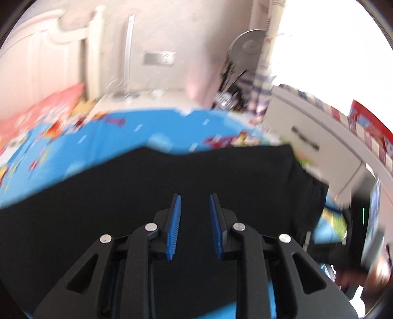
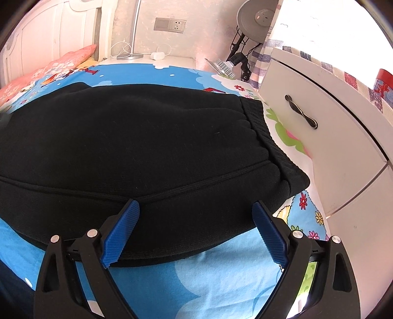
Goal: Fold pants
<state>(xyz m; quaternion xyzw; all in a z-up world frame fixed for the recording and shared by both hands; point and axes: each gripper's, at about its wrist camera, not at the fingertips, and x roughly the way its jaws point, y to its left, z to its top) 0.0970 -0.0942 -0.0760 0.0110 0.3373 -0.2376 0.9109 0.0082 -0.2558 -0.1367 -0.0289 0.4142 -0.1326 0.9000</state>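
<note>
Black pants lie folded on the blue cartoon bedsheet, with the ribbed waistband at the right end. My right gripper stands wide open just over their near edge, and its blue pads press on nothing. In the blurred left wrist view, the pants spread below my left gripper. Its pads stand a narrow gap apart, with nothing caught between them, and it hovers above the cloth.
A white drawer cabinet stands close along the bed's right side. A pink pillow and white headboard are at the far left. A lamp and cables sit on the nightstand behind.
</note>
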